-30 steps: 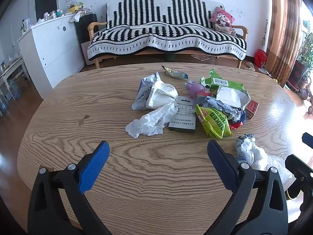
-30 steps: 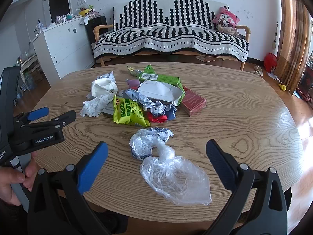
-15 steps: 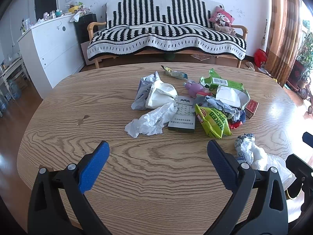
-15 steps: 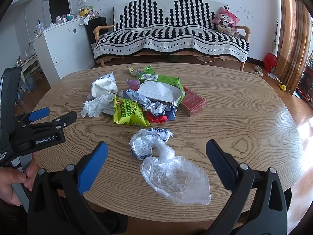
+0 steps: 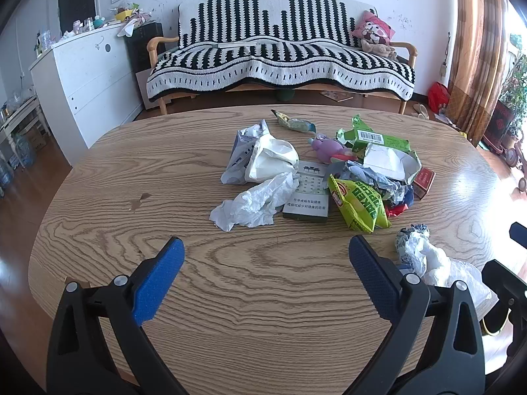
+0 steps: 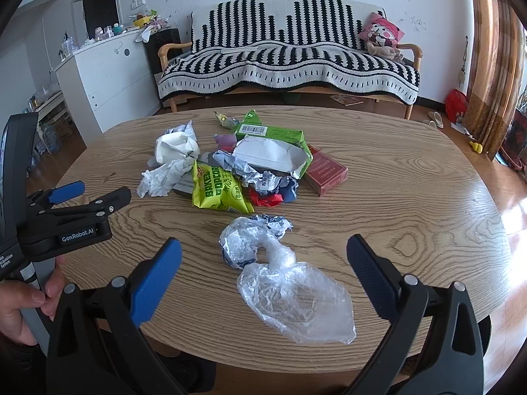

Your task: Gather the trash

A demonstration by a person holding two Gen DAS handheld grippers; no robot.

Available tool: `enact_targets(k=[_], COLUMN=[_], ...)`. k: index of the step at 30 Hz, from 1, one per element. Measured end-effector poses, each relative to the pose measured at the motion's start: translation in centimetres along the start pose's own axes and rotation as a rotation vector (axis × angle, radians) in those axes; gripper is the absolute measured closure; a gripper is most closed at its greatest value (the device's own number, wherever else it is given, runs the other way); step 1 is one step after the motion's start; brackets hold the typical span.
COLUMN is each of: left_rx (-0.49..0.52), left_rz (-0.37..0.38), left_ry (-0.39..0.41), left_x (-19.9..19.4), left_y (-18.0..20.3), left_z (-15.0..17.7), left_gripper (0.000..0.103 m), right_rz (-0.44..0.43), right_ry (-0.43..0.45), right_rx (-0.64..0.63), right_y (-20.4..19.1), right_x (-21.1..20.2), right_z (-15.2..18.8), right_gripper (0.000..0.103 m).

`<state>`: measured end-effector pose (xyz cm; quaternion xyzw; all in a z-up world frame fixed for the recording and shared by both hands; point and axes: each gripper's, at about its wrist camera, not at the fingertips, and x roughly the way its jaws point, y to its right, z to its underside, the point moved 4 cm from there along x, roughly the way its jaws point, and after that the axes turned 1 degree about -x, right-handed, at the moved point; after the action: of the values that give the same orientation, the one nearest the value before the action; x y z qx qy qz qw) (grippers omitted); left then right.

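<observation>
1. The right gripper (image 6: 263, 256) is spread wide, holding nothing; the clear plastic bag (image 6: 293, 293) lies between its fingers on the table (image 6: 411, 197).
2. The left gripper (image 5: 265, 258) is likewise spread over bare wood; the trash pile (image 5: 316, 177) lies ahead of it.

The counter (image 6: 411, 204) is grained wood with a soft sheen. The clear bag (image 6: 296, 299) is thin, crinkled, glossy plastic; the popcorn packet (image 6: 219, 191) is shiny foil. The white tissue (image 5: 252, 202) looks matt and crumpled, the red box (image 6: 326, 172) smooth card. The fingers (image 6: 154, 283) carry rough blue pads on matt black plastic.
</observation>
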<state>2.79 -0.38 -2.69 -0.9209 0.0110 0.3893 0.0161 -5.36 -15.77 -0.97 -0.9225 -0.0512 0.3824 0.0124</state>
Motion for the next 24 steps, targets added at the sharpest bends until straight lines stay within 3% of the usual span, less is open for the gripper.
enact_targets(k=[24], left_rx=[0.0], left_rz=[0.009], left_ry=[-0.006], left_x=[0.16], left_y=[0.06], left_z=[0.26], left_gripper=[0.006], right_rz=[-0.004], right_ry=[0.001], right_rx=[-0.003], right_y=[-0.2], right_x=[-0.15], right_z=[-0.17], right_gripper=[0.006])
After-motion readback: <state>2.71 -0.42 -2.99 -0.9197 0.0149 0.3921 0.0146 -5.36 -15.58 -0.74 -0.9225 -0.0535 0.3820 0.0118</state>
